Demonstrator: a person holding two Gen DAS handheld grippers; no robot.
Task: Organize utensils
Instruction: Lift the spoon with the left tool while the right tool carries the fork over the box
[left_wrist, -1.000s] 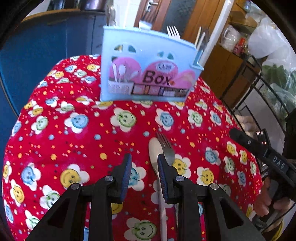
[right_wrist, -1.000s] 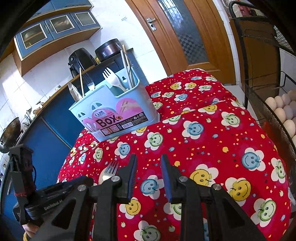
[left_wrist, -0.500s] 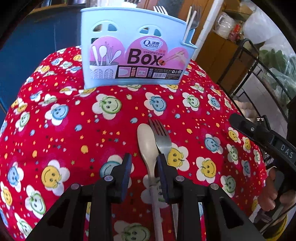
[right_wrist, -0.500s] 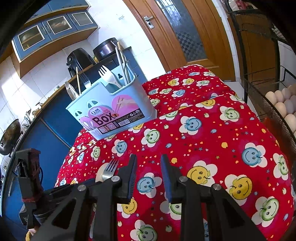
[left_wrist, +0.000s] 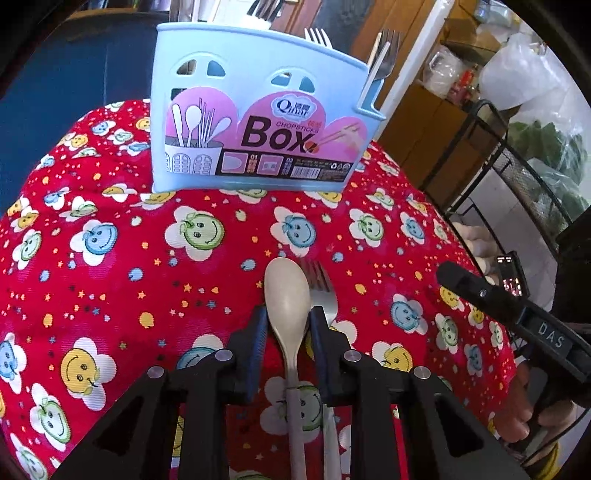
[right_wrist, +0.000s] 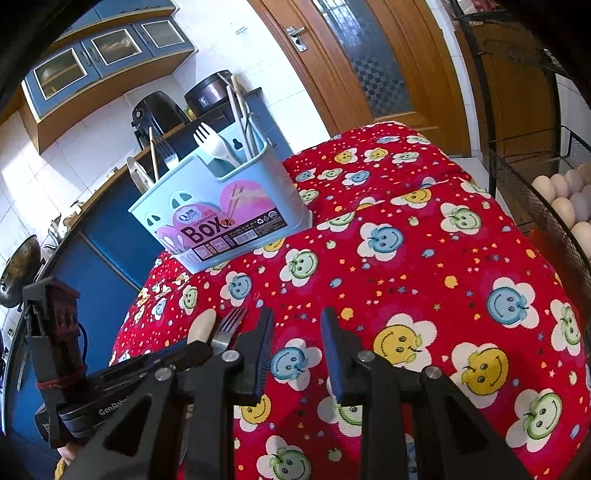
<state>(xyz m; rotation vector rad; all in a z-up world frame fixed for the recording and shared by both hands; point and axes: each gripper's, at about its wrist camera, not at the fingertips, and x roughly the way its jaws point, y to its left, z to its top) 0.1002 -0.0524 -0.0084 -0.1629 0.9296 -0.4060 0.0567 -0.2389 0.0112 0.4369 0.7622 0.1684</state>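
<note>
A beige spoon (left_wrist: 287, 295) and a metal fork (left_wrist: 322, 291) lie side by side on the red smiley tablecloth (left_wrist: 110, 266). My left gripper (left_wrist: 287, 326) is open, low over the cloth, its fingers on either side of the spoon's neck; the fork lies under the right finger. A light blue utensil box (left_wrist: 255, 122) stands beyond, holding forks and chopsticks. In the right wrist view the box (right_wrist: 221, 218), the spoon (right_wrist: 202, 326) and the fork (right_wrist: 229, 325) show at left. My right gripper (right_wrist: 297, 334) is open and empty above the cloth.
A black wire rack (left_wrist: 517, 177) stands right of the table, with eggs (right_wrist: 569, 195) in it. A blue counter (right_wrist: 110, 243) with kitchen appliances lies behind the box. The table edge drops off to the left and right.
My left gripper has moved forward and down, from beside the spoon to straddling its neck. The box looms larger. My right gripper has barely moved.
</note>
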